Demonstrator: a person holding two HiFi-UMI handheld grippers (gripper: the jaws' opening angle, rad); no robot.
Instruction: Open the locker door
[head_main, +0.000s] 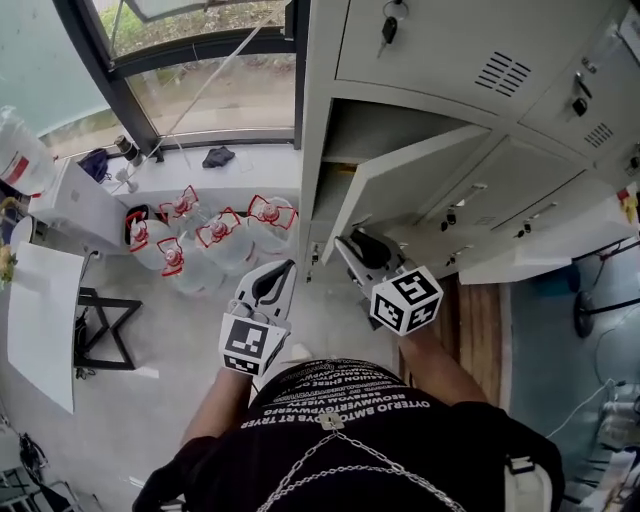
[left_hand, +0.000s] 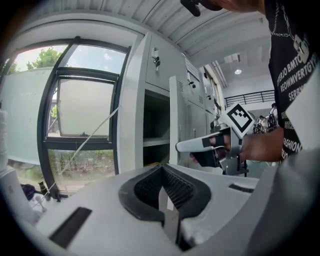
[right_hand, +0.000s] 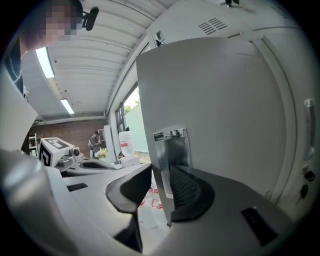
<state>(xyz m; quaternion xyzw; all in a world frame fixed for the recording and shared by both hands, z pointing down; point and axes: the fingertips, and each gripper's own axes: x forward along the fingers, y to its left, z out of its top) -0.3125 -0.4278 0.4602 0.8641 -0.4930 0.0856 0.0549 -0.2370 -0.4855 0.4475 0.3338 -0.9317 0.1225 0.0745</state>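
Observation:
The grey locker door (head_main: 420, 180) stands part-way open from the locker bank, its free edge toward me. In the right gripper view the door (right_hand: 215, 100) fills the frame, with a metal latch plate (right_hand: 171, 145) at its edge. My right gripper (head_main: 348, 245) (right_hand: 160, 186) has that edge between its jaws: the right pad (right_hand: 187, 189) lies on the door's face and the left pad's tip meets the edge. My left gripper (head_main: 285, 268) (left_hand: 162, 195) hangs left of the door, touching nothing, its jaws together with only a thin slit between them.
Several water bottles (head_main: 215, 240) with red caps stand on the floor by the window (head_main: 200, 90). A white table (head_main: 40, 320) and a black frame (head_main: 100, 330) are at the left. Closed lockers, one with keys (head_main: 390, 25), fill the right.

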